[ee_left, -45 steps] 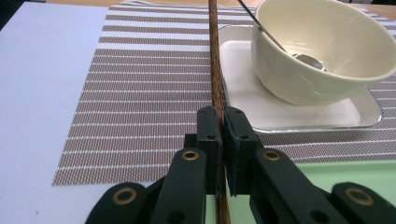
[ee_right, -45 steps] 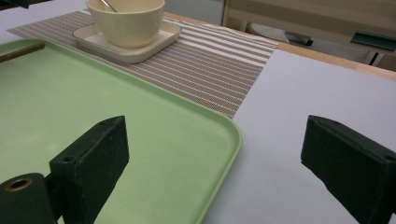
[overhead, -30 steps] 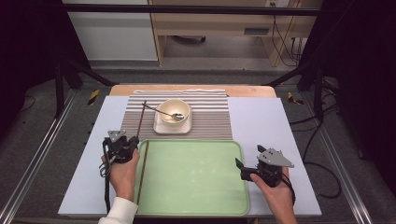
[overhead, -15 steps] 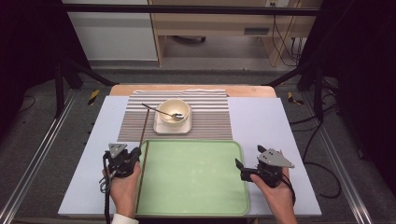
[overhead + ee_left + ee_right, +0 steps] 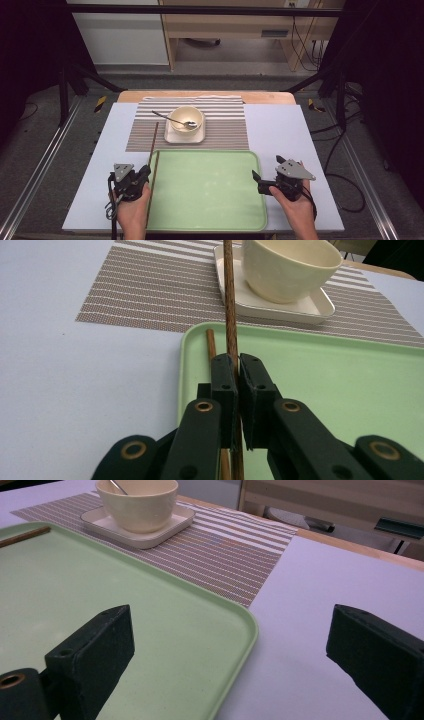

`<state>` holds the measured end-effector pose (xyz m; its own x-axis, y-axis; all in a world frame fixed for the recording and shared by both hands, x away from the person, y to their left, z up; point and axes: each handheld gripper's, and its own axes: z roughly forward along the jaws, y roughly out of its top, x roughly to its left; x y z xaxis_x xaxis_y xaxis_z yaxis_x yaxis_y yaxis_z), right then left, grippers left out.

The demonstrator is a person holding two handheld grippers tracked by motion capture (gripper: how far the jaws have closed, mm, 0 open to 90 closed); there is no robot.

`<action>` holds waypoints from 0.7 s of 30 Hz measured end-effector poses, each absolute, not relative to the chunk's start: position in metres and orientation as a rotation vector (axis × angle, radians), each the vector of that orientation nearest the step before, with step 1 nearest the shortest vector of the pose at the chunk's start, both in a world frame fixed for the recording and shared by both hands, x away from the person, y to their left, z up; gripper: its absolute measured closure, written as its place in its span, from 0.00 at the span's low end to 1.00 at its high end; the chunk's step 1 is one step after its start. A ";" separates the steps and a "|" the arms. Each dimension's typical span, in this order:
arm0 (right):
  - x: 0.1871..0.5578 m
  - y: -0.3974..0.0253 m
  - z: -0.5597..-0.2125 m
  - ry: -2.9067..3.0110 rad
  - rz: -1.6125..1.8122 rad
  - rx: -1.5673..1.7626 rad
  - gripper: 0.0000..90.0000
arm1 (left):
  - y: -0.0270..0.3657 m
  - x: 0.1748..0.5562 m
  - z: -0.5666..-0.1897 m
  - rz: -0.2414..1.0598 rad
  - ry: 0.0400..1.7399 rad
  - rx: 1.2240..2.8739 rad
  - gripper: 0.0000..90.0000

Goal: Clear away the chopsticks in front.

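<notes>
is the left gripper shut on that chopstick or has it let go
Shut on it: in the left gripper view the left gripper has its jaws pressed against the chopstick, which runs up between them over the green tray.

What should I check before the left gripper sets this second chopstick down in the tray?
1. Grip: left gripper shut on the held chopstick: ok.
2. First chopstick already lies inside the green tray along its left edge: ok.
3. Held chopstick lined up beside the first one: ok.
4. Held chopstick's far end past the tray rim, over the striped mat: not ok.
5. Clearance from the bowl and its plate: cannot tell.
6. Right gripper open, over the tray's right edge, clear: ok.
</notes>
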<state>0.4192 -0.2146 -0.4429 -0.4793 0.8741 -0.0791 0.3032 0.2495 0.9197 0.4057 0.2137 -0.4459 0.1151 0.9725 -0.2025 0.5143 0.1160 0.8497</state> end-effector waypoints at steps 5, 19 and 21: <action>0.420 -0.215 -0.443 1.918 1.216 1.073 0.06 | 0.204 0.399 -0.446 0.644 1.503 1.514 0.95; 0.419 -0.214 -0.442 1.926 1.237 1.061 0.07 | 0.181 0.383 -0.447 0.649 1.490 1.527 0.95; 0.418 -0.214 -0.442 1.925 1.239 1.059 0.07 | 0.180 0.381 -0.448 0.647 1.494 1.532 0.95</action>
